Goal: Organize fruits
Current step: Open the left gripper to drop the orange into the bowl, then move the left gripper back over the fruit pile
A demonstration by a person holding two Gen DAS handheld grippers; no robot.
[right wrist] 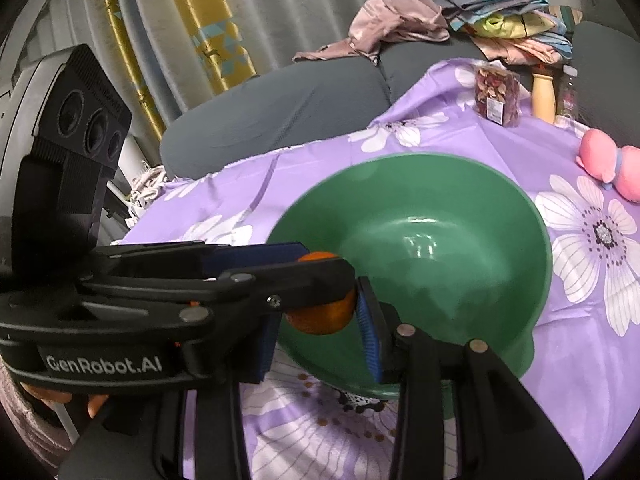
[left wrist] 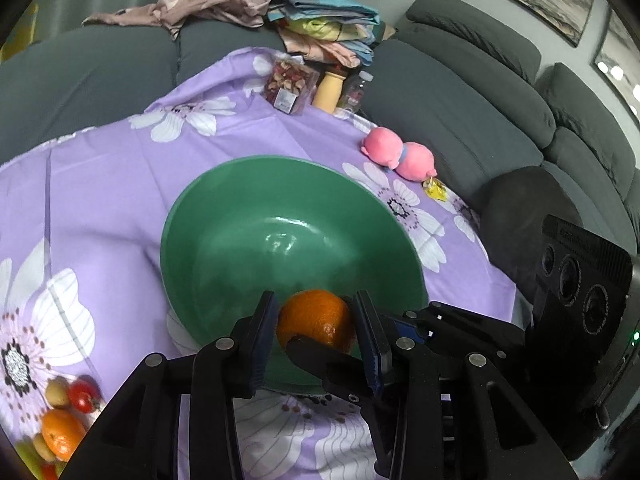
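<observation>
At the far left, near your left gripper's camera edge, a small heap of loose fruit lies on the purple cloth with white flowers (left wrist: 120, 200): a round orange citrus (left wrist: 62, 432), a red tomato (left wrist: 82, 396) and a tan egg-shaped fruit (left wrist: 57, 391) touching one another.

Moving right, the wide green plastic bowl (left wrist: 224, 216) sits on the cloth, and nothing rests on the part of its floor you can see. Over its near side your left gripper (left wrist: 316, 299) is clenched on the bright orange fruit (left wrist: 316, 316); both blue pads (left wrist: 267, 320) press its flanks. Whether the fruit touches the bowl wall cannot be told.

Your right gripper (right wrist: 320, 312) comes in from the right and brackets the same fruit (the two tools cross each other here). One of its blue pads (right wrist: 368, 332) lies against the fruit's side. The other pad is hidden behind the left tool's black finger, so I cannot tell whether your right tool is squeezing or merely standing around the fruit.

Beyond the bowl, at the cloth's far edge, stand a clear packet of reddish dried pieces (left wrist: 289, 87) and a cream cylindrical container (left wrist: 329, 90). Further right a pink plush toy (left wrist: 398, 154) lies near the cloth's edge, just beside the grey upholstered sofa (left wrist: 460, 120).
</observation>
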